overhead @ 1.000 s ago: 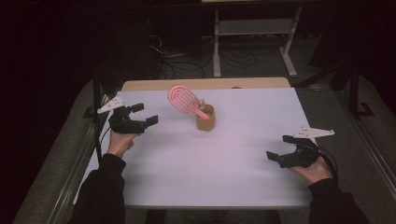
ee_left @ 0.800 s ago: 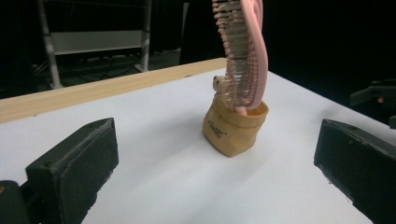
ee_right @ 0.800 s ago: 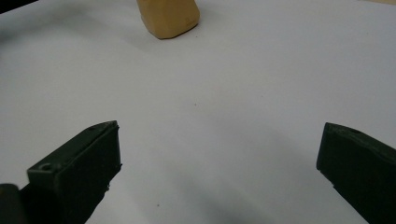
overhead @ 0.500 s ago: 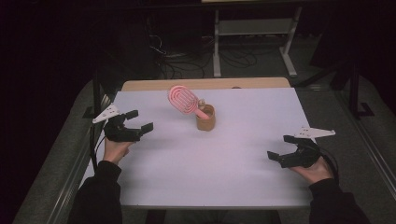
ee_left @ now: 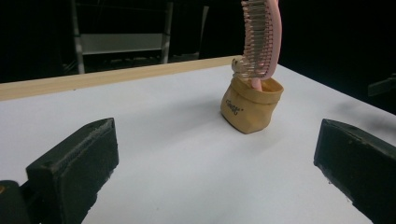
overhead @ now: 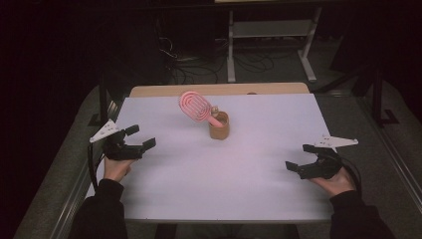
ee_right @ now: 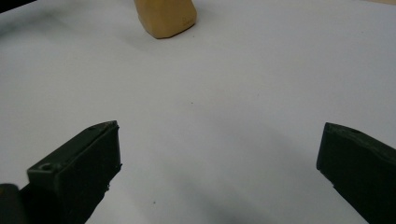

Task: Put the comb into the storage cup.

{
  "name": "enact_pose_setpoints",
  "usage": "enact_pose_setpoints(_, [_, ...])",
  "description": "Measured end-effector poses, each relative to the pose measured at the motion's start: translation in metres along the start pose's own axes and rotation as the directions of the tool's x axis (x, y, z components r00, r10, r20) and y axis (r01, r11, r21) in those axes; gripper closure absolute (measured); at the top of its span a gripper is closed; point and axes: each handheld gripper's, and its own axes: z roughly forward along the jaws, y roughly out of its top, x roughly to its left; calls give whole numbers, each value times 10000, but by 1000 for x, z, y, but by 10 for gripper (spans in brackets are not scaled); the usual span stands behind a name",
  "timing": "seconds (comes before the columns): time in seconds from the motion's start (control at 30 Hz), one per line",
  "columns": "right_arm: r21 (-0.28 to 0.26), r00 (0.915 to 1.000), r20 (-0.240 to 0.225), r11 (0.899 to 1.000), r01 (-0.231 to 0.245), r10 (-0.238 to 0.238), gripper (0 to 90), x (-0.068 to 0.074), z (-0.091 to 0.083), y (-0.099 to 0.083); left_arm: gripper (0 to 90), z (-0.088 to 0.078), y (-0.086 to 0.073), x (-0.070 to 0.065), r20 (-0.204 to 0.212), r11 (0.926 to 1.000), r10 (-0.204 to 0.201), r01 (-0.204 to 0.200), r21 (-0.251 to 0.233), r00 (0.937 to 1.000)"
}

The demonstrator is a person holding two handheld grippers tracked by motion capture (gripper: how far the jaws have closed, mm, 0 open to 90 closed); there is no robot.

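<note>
Pink hairbrush [overhead: 195, 106] standing handle-down in a small tan pouch [overhead: 219, 126], bristle head leaning up and toward the left of the high view. Pouch parked on the white table [overhead: 239, 174], a bit back of centre, not far from the wooden strip along the far edge. Some printed lettering on the pouch side in the left gripper view, too small to read.

Left gripper [overhead: 139, 137] down near the left edge of the table, jaws spread wide, nothing between them, well apart from the pouch. Pointed toward it though, with pouch [ee_left: 252, 105] and brush [ee_left: 261, 39] sitting up ahead between the two jaws.

Right gripper [overhead: 300, 158] over by the right edge, closer to the near side, jaws also wide open and holding nothing. Bottom of the pouch [ee_right: 166, 17] at the top of the right gripper view, well away.
</note>
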Motion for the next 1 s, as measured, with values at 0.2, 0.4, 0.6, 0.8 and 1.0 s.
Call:
enact_pose_setpoints(0.2, [34,10000,6,10000,29,-29,0,0,0,0,0,-9,-10,-2,-160,9999,-8,6,-111,9999])
enact_pose_setpoints(0.4, [54,10000,32,10000,2,-2,0,0,0,-1,0,-16,-19,-5,-268,9999,-14,10,-137,9996])
enact_pose_setpoints(0.6, [87,10000,35,10000,7,-7,0,0,0,-2,0,-24,-27,-7,-461,9998,50,-58,-193,9989])
enact_pose_setpoints(0.8, [113,10000,39,9999,7,-7,0,0,0,-2,0,-30,-38,-7,-679,9999,124,-122,37,9976])
enact_pose_setpoints(1.0, [128,10000,47,9999,-1,1,0,-1,0,-4,0,-41,-48,-9,-1152,9999,126,-134,-63,9933])
